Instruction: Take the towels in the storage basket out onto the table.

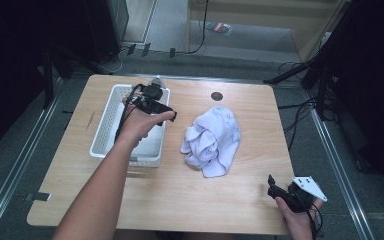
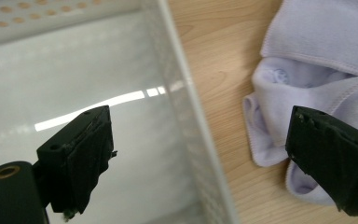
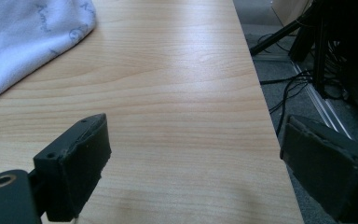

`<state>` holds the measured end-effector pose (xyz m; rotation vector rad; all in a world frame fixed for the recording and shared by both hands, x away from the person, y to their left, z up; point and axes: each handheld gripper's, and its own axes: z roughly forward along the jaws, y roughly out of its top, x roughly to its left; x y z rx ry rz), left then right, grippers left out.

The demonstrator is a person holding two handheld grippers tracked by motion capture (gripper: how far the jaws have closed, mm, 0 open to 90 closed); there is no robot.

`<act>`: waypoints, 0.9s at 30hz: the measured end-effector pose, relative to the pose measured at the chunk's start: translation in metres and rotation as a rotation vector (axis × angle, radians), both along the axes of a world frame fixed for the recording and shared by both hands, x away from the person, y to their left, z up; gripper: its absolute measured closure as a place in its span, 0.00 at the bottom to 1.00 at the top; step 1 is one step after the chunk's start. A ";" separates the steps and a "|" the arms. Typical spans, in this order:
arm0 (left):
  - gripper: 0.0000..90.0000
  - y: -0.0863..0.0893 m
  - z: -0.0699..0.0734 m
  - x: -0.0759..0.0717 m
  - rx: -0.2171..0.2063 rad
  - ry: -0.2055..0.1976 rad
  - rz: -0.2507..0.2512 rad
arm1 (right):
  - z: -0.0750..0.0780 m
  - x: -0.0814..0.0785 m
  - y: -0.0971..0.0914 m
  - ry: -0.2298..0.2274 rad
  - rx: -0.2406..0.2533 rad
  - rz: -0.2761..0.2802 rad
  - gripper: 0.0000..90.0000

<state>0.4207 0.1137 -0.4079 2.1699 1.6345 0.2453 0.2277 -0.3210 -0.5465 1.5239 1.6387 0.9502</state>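
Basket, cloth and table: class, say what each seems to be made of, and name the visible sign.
Basket: probably moulded plastic, white and glossy; its walls have rows of holes and its floor reflects light in the left gripper view.
Cloth: soft pale fabric, perhaps a towel; it lies crumpled, with stitched hems.
Table: light wood or wood-look laminate; grain lines run across a smooth, matt top.

We lose the basket's (image 1: 111,107) middle behind the left hand (image 1: 139,125), the left gripper view's top and right edges crop the white cloth (image 2: 317,60), and the right gripper (image 1: 280,192) sits small near the bottom edge.
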 end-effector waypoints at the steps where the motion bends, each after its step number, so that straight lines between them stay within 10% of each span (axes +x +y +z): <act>1: 0.09 0.006 0.001 -0.001 0.000 -0.004 0.010 | 0.000 0.000 0.000 0.000 0.000 0.000 0.09; 27: 0.08 0.151 -0.007 -0.038 -0.016 -0.022 0.171 | 0.000 0.000 0.000 0.007 0.001 -0.011 0.09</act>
